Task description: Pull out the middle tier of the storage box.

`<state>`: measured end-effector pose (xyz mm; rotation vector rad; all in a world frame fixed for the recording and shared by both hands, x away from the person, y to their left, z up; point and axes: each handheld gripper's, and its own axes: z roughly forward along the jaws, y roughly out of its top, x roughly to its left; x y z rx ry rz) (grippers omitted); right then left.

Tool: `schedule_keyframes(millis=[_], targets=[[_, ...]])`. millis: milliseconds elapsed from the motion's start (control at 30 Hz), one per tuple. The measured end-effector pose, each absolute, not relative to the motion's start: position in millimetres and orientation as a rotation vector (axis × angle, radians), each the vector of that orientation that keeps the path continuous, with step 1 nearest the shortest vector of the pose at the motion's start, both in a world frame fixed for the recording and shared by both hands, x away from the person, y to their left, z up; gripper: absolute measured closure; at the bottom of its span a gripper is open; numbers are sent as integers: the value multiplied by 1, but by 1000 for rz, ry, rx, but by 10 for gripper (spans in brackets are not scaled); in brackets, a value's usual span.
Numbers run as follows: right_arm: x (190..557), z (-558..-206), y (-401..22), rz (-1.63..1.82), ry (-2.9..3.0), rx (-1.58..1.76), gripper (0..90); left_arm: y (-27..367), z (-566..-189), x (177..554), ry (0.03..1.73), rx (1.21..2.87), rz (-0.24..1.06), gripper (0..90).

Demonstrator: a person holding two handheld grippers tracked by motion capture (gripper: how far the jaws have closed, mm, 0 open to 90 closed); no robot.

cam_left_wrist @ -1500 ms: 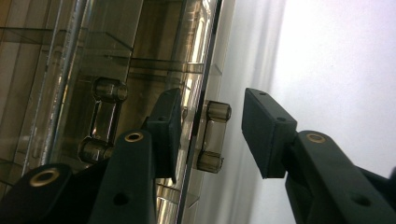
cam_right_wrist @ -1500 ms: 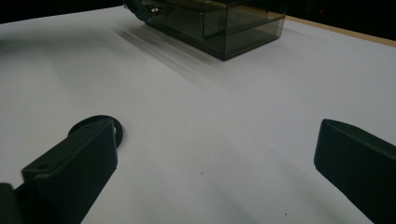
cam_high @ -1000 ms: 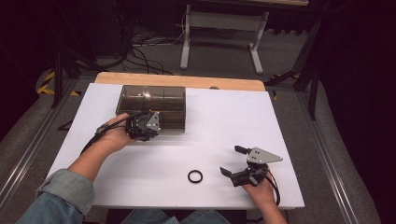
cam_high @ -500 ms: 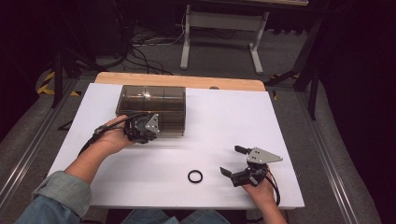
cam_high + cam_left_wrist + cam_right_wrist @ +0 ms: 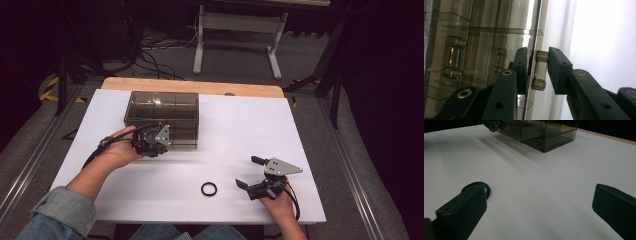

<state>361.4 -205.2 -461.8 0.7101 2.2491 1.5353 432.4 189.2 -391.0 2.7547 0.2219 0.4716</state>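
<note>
We see a white table top [image 5: 225,135] with a strip of bare wood at its far edge. On its far left part stands a smoked, see-through drawer cabinet [image 5: 162,107], the largest thing on the table; in the right gripper view it rises at the top [image 5: 549,135], with one drawer front pushed out a little from the stack.

Our left gripper [image 5: 150,142] is at the near face of the cabinet, held by the left hand [image 5: 117,150], whose forearm and denim sleeve come in from the lower left. In the left gripper view its two black jaws straddle the edge of a drawer front [image 5: 537,25] and the small clear bar handle [image 5: 540,71] fixed on it: one jaw lies behind the panel, the other presses against the handle, so the gripper is clenched on the handle. Further handles show through the tinted plastic at the left of that view.

Our right gripper [image 5: 250,172] rests low near the front right of the table, well apart from the cabinet, its jaws spread wide with nothing between them. A small black ring [image 5: 209,189] lies flat on the white surface just to its left; in the right gripper view the ring [image 5: 487,190] peeks out from behind the left jaw.
</note>
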Motion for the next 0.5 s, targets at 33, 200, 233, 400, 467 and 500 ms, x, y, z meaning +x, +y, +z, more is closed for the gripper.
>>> schedule_keyframes(millis=[33, 200, 233, 400, 467, 500], targets=[[361, -462, -205, 1535, 2249, 710, 0, 189, -391, 432, 222, 2757, 469, 701], [361, -462, -205, 1535, 2249, 710, 0, 190, -392, 430, 220, 2763, 462, 701], [361, -462, -205, 1535, 2250, 710, 0, 190, -392, 430, 219, 2765, 460, 701], [362, -462, -205, 1534, 2250, 710, 0, 189, -393, 429, 218, 2763, 458, 702], [362, -462, -205, 1535, 2250, 709, 0, 189, -393, 429, 217, 2763, 456, 703], [362, -462, -205, 1535, 2250, 710, 0, 189, -393, 429, 216, 2764, 455, 703]])
